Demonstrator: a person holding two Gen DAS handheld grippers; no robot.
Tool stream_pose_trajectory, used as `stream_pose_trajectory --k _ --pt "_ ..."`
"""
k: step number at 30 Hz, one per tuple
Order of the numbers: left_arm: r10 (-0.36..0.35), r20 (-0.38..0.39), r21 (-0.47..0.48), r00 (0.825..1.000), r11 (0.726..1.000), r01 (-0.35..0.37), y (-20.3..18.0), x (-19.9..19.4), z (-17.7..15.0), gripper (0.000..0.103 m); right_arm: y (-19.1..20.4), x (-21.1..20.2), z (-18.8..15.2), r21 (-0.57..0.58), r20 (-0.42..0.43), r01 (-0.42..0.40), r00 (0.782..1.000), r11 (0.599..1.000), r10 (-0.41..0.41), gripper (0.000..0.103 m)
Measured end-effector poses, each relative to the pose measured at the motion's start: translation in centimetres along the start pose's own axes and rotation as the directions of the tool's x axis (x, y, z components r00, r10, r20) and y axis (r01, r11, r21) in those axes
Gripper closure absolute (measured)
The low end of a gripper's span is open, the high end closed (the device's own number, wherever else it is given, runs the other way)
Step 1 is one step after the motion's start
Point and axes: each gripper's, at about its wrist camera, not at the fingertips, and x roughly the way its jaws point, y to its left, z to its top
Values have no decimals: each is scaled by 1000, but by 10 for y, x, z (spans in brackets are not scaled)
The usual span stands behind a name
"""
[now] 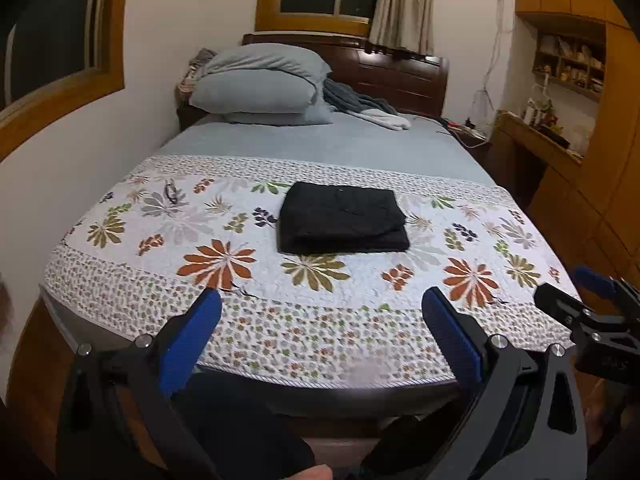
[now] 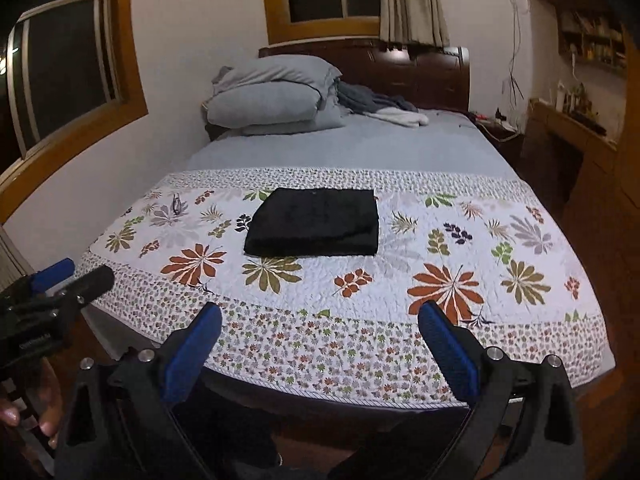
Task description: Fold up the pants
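Nearest the lens in the left wrist view, the left gripper [image 1: 322, 312] stands with its two fingers spread wide, holding nothing; each finger is a black angular plastic arm with silver bolt heads, faced with a ribbed blue pad [image 1: 191, 344]. The right gripper [image 2: 320, 316], seen from its own camera, is built the same way and is likewise spread wide and empty. Both hang over the foot end of the bed, apart from the cloth.

The bed [image 1: 360, 390] fills most of both views, with a dark rounded wooden foot rail and a dark polished wooden headboard [image 1: 404, 76] with panel grooves. A smooth pale blue-grey sheet [image 1: 320, 140] covers the far half. Across the near half lies a quilted white bedspread [image 1: 320, 320] with a puckered, stitched surface, printed with large rust, olive and grey flowers and bordered by bands of tiny blossoms.

At the head, soft grey pillows [image 1: 256, 88] are stacked, plump and creased, beside a rumpled heap of grey and white cloth [image 1: 368, 108].

The pants [image 1: 343, 218] are black, of a matt, slightly nubby fabric, folded into a thick, layered rectangle with soft edges. They rest flat on the bedspread near its middle, well beyond both grippers.
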Motion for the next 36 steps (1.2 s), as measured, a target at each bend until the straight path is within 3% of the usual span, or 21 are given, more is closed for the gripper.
stream_pose_trajectory --k 8,19,36 --pt "-45 -26 22 999 999 46 -5 9 -3 3 0 3 1 -8 2 4 1000 1000 -4 4" --pt "5 -72 -15 997 1000 -6 2 49 2 3 -8 39 3 9 -51 -5 999 1000 5 4" --pt "70 -67 -25 995 997 -72 5 62 15 3 -8 62 15 8 -48 -22 999 1000 23 4"
